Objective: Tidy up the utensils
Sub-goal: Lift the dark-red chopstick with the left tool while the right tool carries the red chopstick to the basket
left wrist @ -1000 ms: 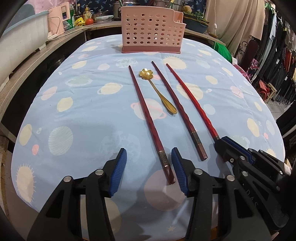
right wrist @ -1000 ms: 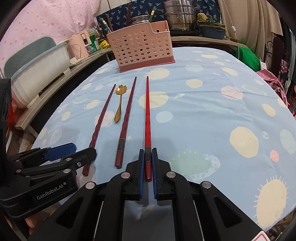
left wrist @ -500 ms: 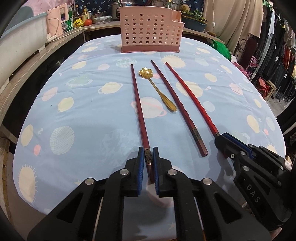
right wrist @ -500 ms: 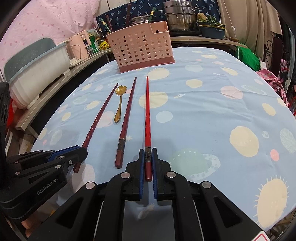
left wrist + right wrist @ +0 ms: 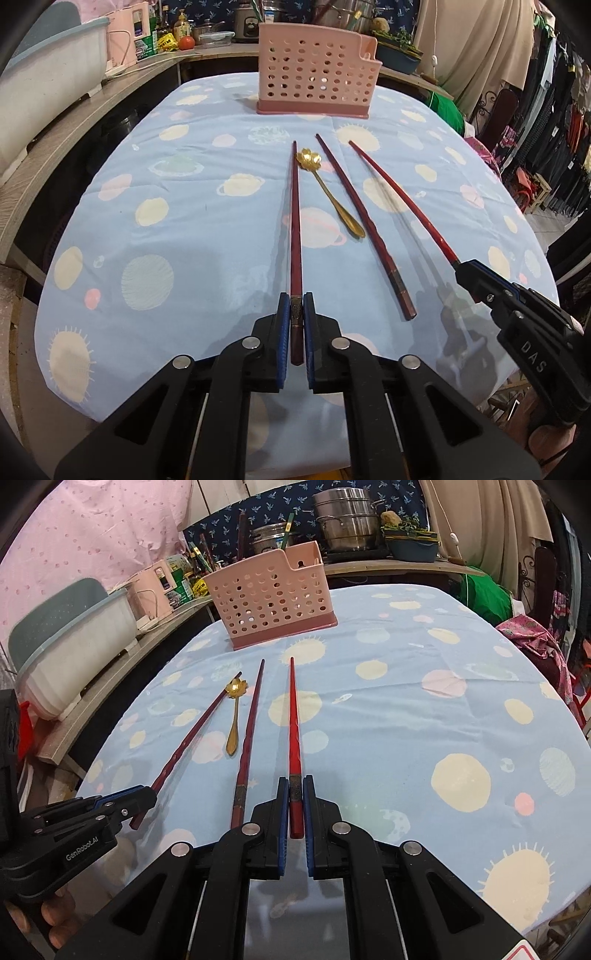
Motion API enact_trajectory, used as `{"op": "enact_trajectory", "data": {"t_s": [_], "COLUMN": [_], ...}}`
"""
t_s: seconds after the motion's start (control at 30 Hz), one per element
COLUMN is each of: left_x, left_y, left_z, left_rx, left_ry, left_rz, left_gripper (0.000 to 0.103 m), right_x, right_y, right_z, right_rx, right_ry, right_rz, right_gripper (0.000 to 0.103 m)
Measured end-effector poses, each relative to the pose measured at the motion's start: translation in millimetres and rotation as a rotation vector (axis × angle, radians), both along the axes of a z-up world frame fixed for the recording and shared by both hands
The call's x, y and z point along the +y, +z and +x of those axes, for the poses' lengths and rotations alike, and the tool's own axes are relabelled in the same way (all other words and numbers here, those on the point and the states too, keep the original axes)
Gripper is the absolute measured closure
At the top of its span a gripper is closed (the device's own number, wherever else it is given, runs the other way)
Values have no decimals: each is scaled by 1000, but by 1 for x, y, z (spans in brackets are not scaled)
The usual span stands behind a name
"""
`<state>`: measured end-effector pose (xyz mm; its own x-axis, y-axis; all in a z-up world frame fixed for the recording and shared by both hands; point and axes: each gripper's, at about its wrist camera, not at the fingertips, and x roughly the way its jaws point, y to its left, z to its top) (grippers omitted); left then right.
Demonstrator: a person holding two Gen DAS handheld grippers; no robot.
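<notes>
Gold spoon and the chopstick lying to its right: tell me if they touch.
Apart. In the left wrist view, blue tablecloth shows all along between the gold spoon and the loose chopstick, including beside the bowl and the handle tip.

A thin, matt light-blue planet-print cloth (image 5: 207, 236), faintly creased, covers the bench. The pink perforated plastic basket (image 5: 314, 74) looks smooth. The flower-bowled gold metal spoon (image 5: 332, 199) shines; the bright red chopstick (image 5: 293, 716) is glossy. Stacked steel pots (image 5: 347, 524) gleam behind.
</notes>
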<state>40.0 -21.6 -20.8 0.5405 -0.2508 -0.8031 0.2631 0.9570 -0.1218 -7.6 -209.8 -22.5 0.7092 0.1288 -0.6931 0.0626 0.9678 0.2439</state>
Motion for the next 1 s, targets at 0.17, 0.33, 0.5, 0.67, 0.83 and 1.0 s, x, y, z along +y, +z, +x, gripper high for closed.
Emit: {"op": "enact_trajectory", "data": {"t_s": [0.17, 0.33, 0.5, 0.67, 0.83, 1.0], "left_x": [7, 16, 25, 26, 26, 28], "left_y": [21, 45, 71, 96, 120, 143], "left_z": [2, 8, 20, 35, 58, 82], "left_rx": [-33, -79, -129, -185, -226, -252], "left_ry": [15, 38, 63, 74, 82, 90], "left_rz": [-34, -64, -94, -106, -134, -175], "left_gripper": [96, 96, 96, 96, 96, 96], "right_x": [-9, -17, -31, -43, -55, -67], "right_y": [20, 44, 68, 94, 120, 145], "right_z": [1, 1, 7, 18, 35, 57], "right_rx": [-41, -92, -147, -206, -267, -311], "right_ry": [-15, -31, -52, -58, -64, -61], "right_rz": [18, 7, 21, 45, 56, 78], "right_gripper": [96, 96, 96, 96, 96, 96]}}
